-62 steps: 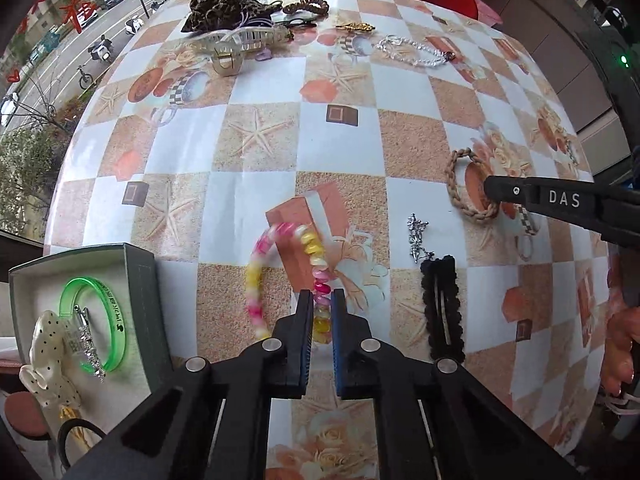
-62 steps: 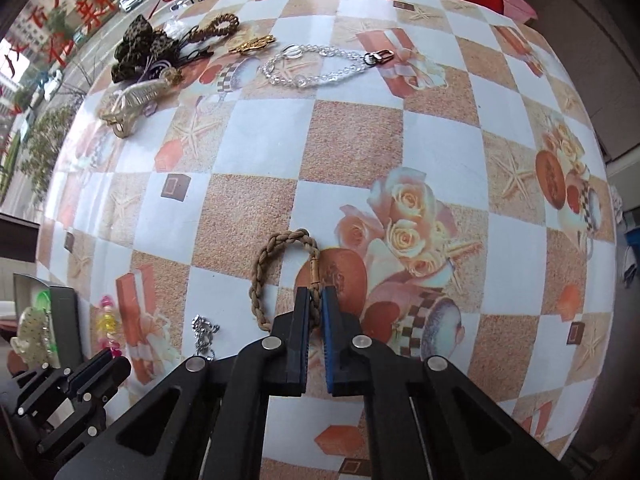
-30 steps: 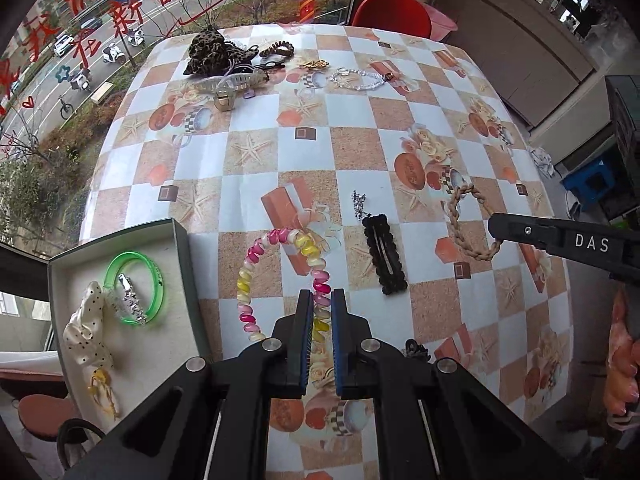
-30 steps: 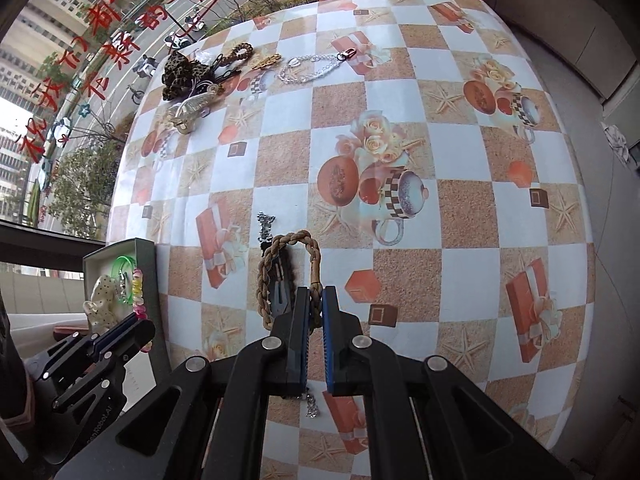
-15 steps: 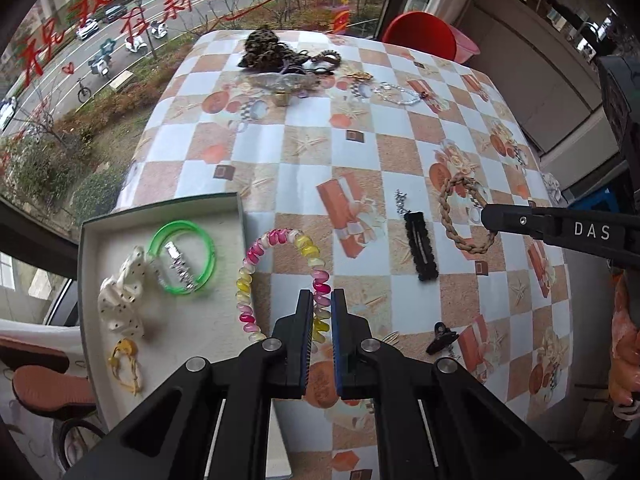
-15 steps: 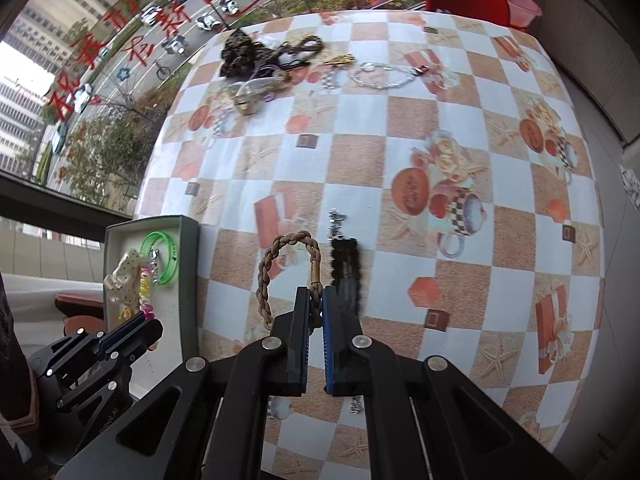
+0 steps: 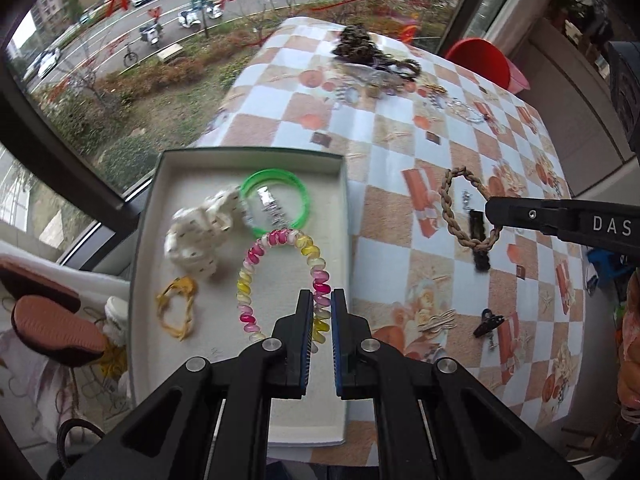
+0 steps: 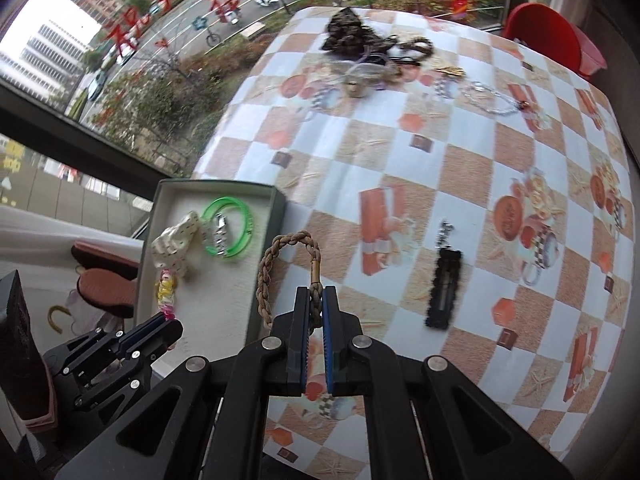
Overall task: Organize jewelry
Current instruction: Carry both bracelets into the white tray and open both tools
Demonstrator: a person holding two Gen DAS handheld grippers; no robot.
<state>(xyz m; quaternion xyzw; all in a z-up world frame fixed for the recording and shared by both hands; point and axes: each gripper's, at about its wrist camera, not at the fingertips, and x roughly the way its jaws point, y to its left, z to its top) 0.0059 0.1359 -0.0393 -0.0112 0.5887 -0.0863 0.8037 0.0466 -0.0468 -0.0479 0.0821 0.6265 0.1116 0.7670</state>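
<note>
My left gripper (image 7: 321, 303) is shut on a pink and yellow spiral coil bracelet (image 7: 256, 252) and holds it above the open jewelry box (image 7: 344, 216) at the table's left edge. The box holds a green bangle (image 7: 298, 192), a white dotted scrunchie (image 7: 196, 236), a silver piece and a yellow loop (image 7: 176, 308). My right gripper (image 8: 316, 300) is shut on a tan braided rope bracelet (image 8: 266, 268), held in the air over the box's right wall (image 8: 264, 256). The rope bracelet also shows in the left wrist view (image 7: 448, 208).
A black hair clip (image 8: 444, 292) and a small silver charm (image 8: 444, 230) lie on the checked tablecloth. A small black clip (image 7: 486, 322) lies nearer the front. A pile of hair ties, a claw clip and a silver chain (image 8: 492, 100) sits at the far edge. A red stool (image 8: 548, 36) stands beyond.
Both grippers lifted their bracelets off the table and carried them left. The coil bracelet now hangs over the box; the rope bracelet has reached the box's right side.
</note>
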